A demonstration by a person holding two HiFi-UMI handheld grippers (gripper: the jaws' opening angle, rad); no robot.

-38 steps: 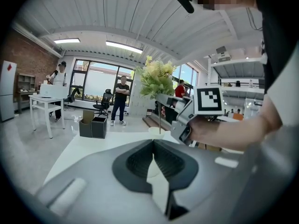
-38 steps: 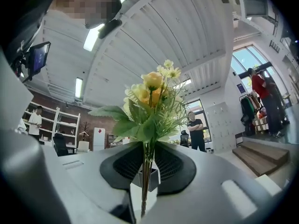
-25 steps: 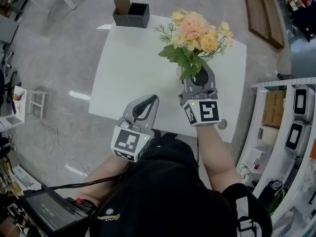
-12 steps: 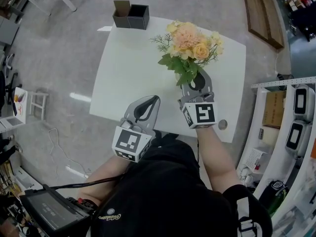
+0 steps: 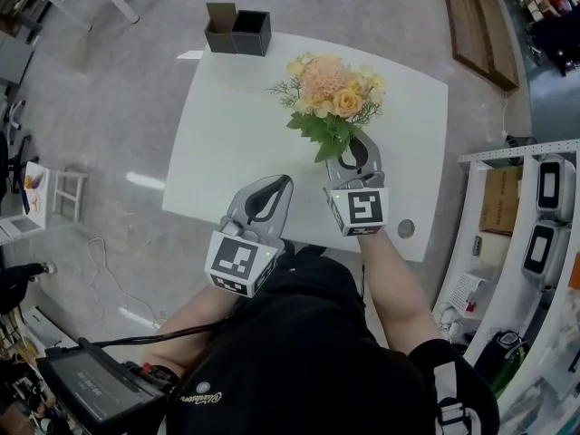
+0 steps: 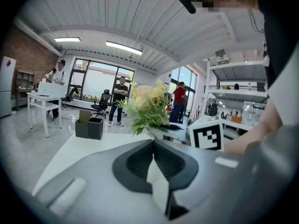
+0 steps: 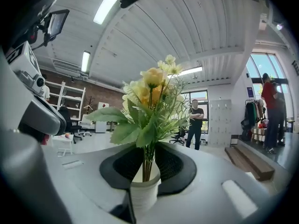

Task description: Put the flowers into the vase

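1. Filling the upper middle of the head view, the flowers (image 5: pixel 331 89) are a peach and yellow bunch with green leaves. They look like a light, springy spray: the heads and leaves soft and easily crushed, the stems (image 7: pixel 147 160) thin but fairly stiff.
2. The best hold, I judge, is low on the bundled stems, under the leaves, where a pinch keeps the bunch upright without bruising anything.
3. That is where the right gripper (image 7: pixel 148 147) has them. Its jaws are nearly together, tips pinched on the stems, at lower centre of the right gripper view.
4. Directly under the grip stands the white vase (image 7: pixel 144 192), at bottom centre of that view. The stems run down to its mouth and seem to enter it, though I cannot tell how deep. It looks smooth, narrow and easy to tip.
5. The left gripper (image 6: pixel 152 143) is closed with nothing in it, at lower centre of the head view.
6. The white table (image 5: pixel 227 125) carries two dark boxes (image 5: pixel 238 30) at its top edge.
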